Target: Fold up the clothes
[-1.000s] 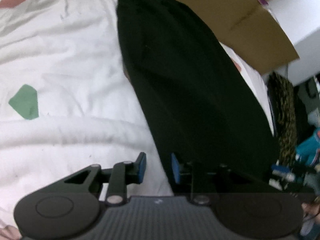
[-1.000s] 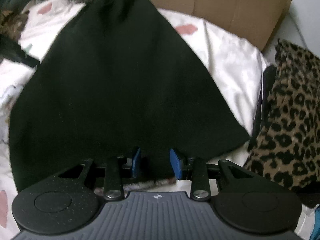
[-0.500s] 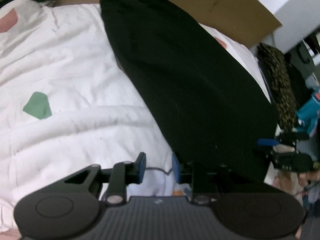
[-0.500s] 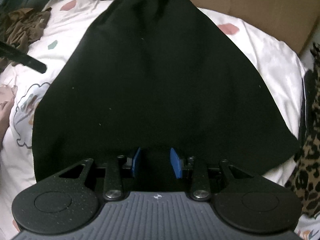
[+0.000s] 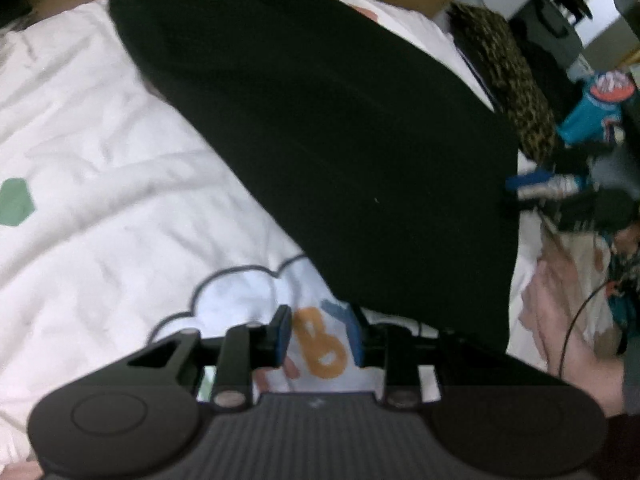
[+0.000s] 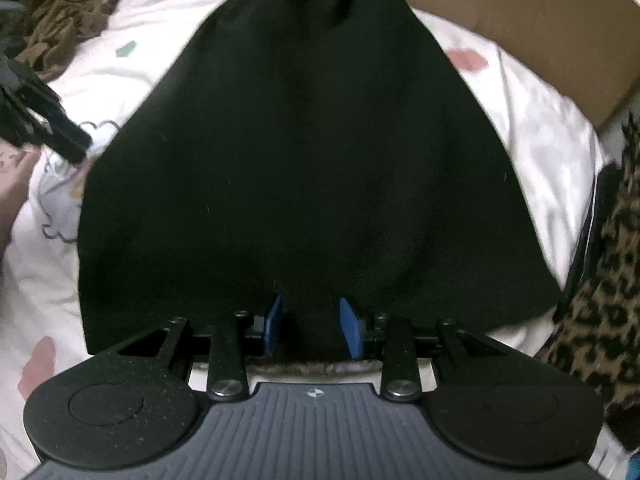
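Observation:
A black garment [image 5: 320,140] [image 6: 312,160] lies spread flat on a white printed bedsheet [image 5: 100,160]. My left gripper [image 5: 320,336] hovers over the sheet just beside the garment's near corner. Its jaws are opening, and between them only a cloud print with an orange letter shows. My right gripper [image 6: 312,326] stands at the garment's near hem, pads apart, with black cloth in the gap and no visible pinch. From the left wrist, the right gripper [image 5: 536,184] appears at the garment's far edge. The left gripper [image 6: 44,124] sits at the left of the right wrist view.
Brown cardboard [image 6: 540,20] stands along the bed's far side. A leopard-print cushion [image 6: 600,300] [image 5: 512,72] lies right of the garment. Crumpled brown clothing [image 6: 60,20] is at the far left. A person's hand [image 5: 560,320] and a cable are by the right gripper.
The left gripper slid off the garment's edge onto the bare sheet over the cloud print and rolled. The right gripper shifted slightly along the hem, its pads spaced as before.

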Demonstrator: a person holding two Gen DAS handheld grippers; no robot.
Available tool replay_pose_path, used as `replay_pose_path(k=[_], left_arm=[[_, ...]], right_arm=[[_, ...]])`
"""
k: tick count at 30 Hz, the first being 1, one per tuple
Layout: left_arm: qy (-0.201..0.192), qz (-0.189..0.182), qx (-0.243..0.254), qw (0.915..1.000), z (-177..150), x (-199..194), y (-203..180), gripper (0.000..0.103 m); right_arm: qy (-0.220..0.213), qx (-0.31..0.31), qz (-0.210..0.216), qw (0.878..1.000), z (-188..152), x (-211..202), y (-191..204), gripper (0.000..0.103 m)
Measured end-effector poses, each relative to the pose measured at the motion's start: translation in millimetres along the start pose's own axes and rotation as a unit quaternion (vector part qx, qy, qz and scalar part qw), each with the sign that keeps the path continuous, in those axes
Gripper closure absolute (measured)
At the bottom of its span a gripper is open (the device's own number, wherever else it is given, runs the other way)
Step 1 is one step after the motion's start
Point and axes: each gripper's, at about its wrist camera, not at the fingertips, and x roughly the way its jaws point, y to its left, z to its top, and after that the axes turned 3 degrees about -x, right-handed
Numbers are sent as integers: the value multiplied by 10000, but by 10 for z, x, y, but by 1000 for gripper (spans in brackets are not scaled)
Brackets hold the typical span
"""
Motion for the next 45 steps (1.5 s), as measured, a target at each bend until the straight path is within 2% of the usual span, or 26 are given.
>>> replay_pose_path(k=[6,8,12,16,19,24,30,33,36,38,40,42,45], left_arm=[[-86,-92,121,9998,-5,113,-142,65],[-127,7,177,9998,-16,138,-169,65],[-261,2,-5,9997,-30,135,-157,64],[-559,-52,-146,9983,14,52,-156,64],[-698,-127,-163,9973,88,4,-186,60],[-705,-159,-278,9970,96,-89,-121,59],[-698,-317,-562,9955,132,-80,-53,56],[-666,-410,-746,9941,165,-58,-25,56],[-667,-425,-753,9940,210,17,-88,56],[-659,-418,-708,9944,178,5,-75,56],[-653,-367,-635,9952,205,80,-142,50],[-627,-288,-554,9961,193,130,-177,39],[-481,-211,-444,9976,149,191,-204,38]], right_arm=[[-101,-177,235,9995,297,-139,160,65],[-152,-335,310,9988,376,-175,251,64],[-193,-384,474,9980,478,-189,369,64],[-325,-356,531,9974,520,-156,478,63],[-498,-356,761,9952,536,-137,634,62],[-563,-610,1008,9914,572,-77,864,62],[-561,-538,1225,9894,554,-58,951,61],[-551,-608,1302,9881,535,-43,1023,52],[-550,-688,1257,9881,505,23,1090,52],[-517,-835,1135,9887,477,81,1133,56],[-462,-882,1066,9893,463,108,1135,94],[-422,-854,1052,9899,456,108,1104,94],[-488,-704,1081,9904,470,60,1017,96]])
